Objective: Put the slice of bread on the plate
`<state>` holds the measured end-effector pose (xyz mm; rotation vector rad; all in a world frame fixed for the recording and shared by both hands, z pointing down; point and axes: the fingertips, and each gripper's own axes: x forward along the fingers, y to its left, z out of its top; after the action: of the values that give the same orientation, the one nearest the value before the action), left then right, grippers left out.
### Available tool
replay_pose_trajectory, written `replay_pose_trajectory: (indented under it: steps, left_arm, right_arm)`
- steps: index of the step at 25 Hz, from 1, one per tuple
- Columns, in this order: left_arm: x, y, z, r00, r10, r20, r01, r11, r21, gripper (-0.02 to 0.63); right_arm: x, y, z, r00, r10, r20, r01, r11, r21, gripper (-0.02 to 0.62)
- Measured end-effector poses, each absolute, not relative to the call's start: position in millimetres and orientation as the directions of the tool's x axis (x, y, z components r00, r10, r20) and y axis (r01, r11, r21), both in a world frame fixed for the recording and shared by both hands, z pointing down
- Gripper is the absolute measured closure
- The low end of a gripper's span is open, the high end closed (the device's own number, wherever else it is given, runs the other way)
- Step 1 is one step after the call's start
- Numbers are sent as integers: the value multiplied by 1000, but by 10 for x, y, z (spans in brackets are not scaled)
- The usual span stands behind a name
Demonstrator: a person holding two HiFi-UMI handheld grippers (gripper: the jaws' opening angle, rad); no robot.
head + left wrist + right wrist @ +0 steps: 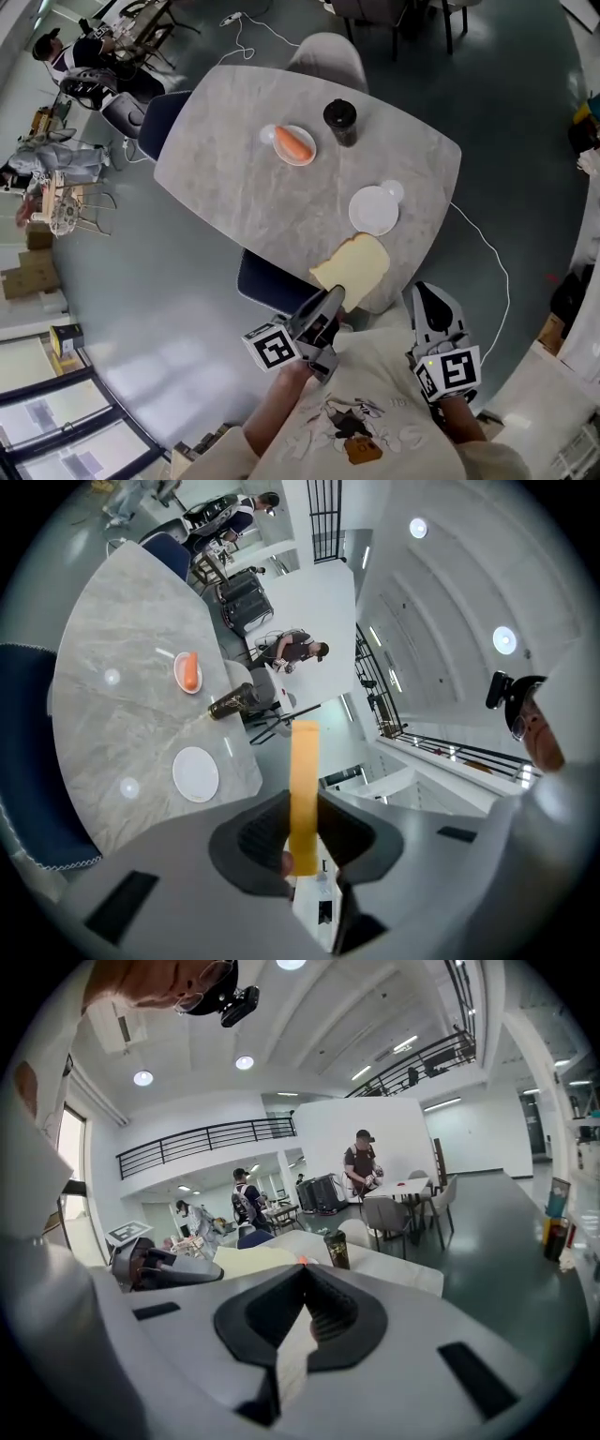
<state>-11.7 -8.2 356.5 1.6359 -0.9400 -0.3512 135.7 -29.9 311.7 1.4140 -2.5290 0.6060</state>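
Left hand-held gripper point(330, 298) clamps the bread slice point(354, 267) over the desk's point(234, 178) near edge.
The slice hangs just short of the white plate point(373, 210). The right hand-held gripper point(429, 302), jaws together, sits by the person's torso. The shirt print is too small to read.

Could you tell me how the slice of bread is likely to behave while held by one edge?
The slice of bread juts out nearly flat from the left hand-held gripper, so it seems fairly stiff and light. Pinched at one edge only, it could tear or dent if squeezed harder. Being flat, it should settle on the plate without rolling.
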Motion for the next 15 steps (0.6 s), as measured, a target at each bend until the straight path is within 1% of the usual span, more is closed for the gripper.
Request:
replay_pose_trajectory:
  steps: [8,15]
  left_arm:
    - [-39,-303,3908,557,-783,276,-376,58,925,514]
    - [-136,-474,4382,538,-780,321,-387,110,916,514]
  right_arm:
    - [1365,-822,3467,-620,-693,368,-780,592,-201,591]
    - [1179,-1001,3908,-674,-616,408,-724,661,-198,591]
